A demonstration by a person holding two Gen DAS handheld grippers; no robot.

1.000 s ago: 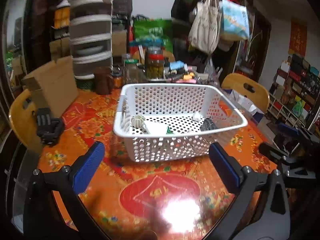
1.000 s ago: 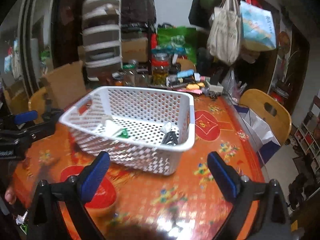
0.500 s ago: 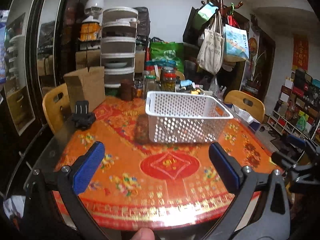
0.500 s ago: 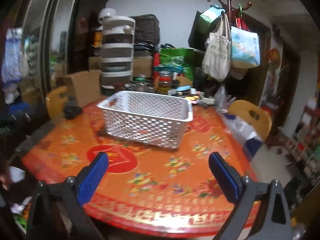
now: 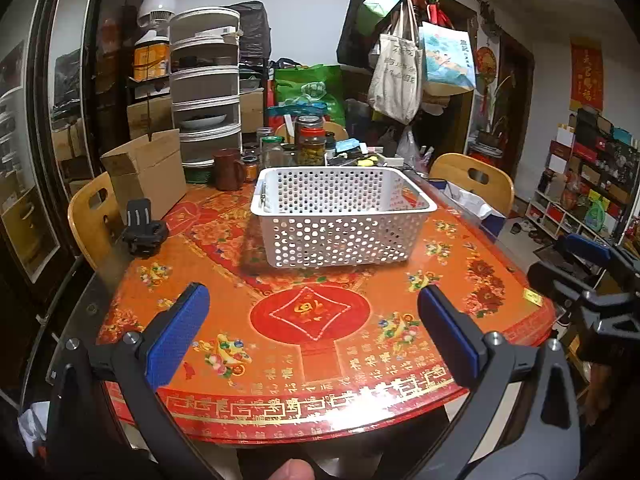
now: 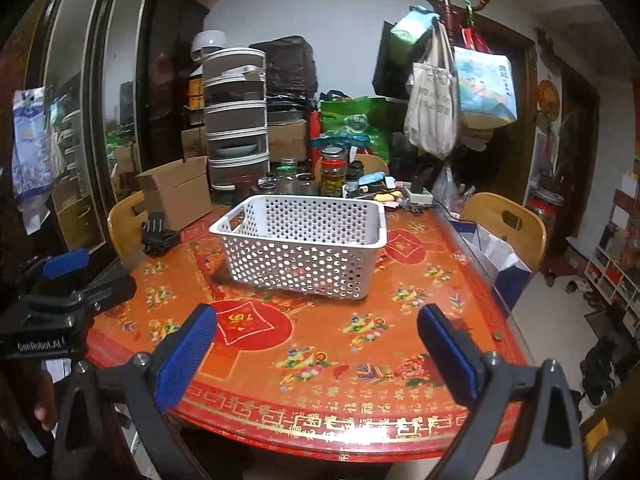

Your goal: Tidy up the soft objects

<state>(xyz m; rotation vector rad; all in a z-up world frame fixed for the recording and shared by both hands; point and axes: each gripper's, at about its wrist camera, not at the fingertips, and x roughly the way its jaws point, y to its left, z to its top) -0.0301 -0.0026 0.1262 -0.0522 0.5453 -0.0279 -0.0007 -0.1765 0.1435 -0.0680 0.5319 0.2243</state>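
Two grippers hang over the near edge of the red table [image 5: 320, 364], left gripper [image 5: 312, 330] and right gripper [image 6: 316, 344] both spread wide, holding nothing. Mid-table stands the white basket [image 5: 340, 224]; behind it a cardboard box [image 5: 150, 174], jars [image 5: 312, 146], black mount [image 5: 144, 230].

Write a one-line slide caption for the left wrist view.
Open left tongs hover empty over the red patterned table, facing a white perforated basket backed by jars and clutter.

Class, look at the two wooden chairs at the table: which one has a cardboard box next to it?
The wooden chair on the left: the open cardboard box stands on the table beside it. The right-hand chair has white paper by it.
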